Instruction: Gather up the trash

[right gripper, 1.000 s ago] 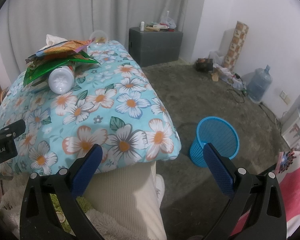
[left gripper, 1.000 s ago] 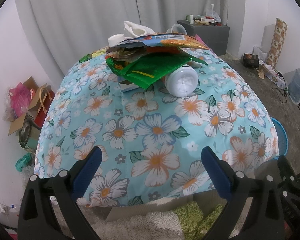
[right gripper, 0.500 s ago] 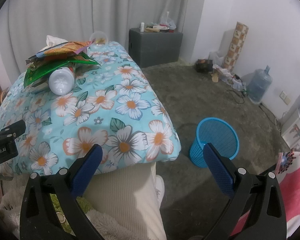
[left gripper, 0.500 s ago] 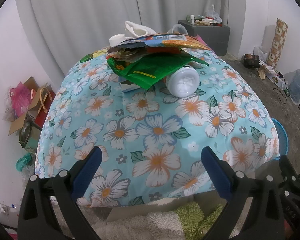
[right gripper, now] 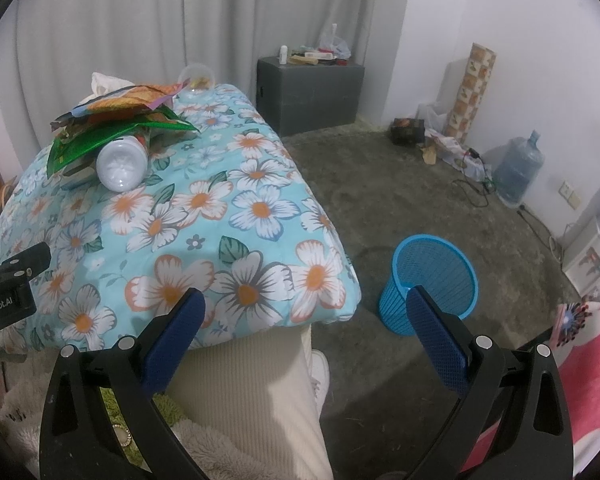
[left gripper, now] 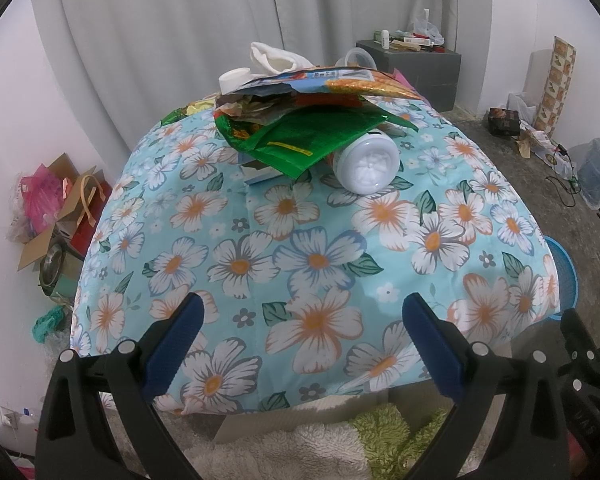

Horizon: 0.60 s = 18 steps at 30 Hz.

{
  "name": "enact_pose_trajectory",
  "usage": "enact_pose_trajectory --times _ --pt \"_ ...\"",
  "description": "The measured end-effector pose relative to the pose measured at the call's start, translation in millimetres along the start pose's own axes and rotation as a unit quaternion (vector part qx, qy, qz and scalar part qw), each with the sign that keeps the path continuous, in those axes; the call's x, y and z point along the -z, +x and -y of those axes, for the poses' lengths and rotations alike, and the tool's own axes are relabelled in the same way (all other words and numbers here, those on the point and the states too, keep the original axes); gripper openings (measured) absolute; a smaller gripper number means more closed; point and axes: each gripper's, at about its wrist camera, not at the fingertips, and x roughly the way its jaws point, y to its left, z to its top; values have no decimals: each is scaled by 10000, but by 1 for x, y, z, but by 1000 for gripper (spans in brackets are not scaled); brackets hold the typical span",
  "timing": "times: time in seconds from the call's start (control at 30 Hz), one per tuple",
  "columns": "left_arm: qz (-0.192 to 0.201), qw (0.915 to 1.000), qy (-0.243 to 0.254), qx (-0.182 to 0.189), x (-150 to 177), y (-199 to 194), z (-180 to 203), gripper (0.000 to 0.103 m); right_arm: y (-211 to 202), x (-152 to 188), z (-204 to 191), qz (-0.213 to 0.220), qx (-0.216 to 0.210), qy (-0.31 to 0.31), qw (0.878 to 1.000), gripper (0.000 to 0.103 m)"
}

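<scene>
Nothing is picked up yet: the left claw (left gripper: 300,338) and right claw (right gripper: 306,330) both gape empty at the near edge of the flowered desk (left gripper: 320,256). The wrappers (left gripper: 300,136) and white bottle (left gripper: 366,166) sit piled at its far end. Next, I judge, a reach forward to that pile, then over to the blue bin (right gripper: 434,272) on the floor.

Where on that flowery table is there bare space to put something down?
The near half of the floral cloth is free, from the open left gripper up to the white bottle. The right edge above the blue basket is bare too. The far end is crowded: green wrapper, other packets, a clear cup.
</scene>
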Motion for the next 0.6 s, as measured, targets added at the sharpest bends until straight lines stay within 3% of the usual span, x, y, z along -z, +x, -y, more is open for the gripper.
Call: enact_pose_trajectory --times 0.6 --pt "-30 10000 -4 -56 1 4 -7 97 2 -1 4 3 -28 20 10000 96"
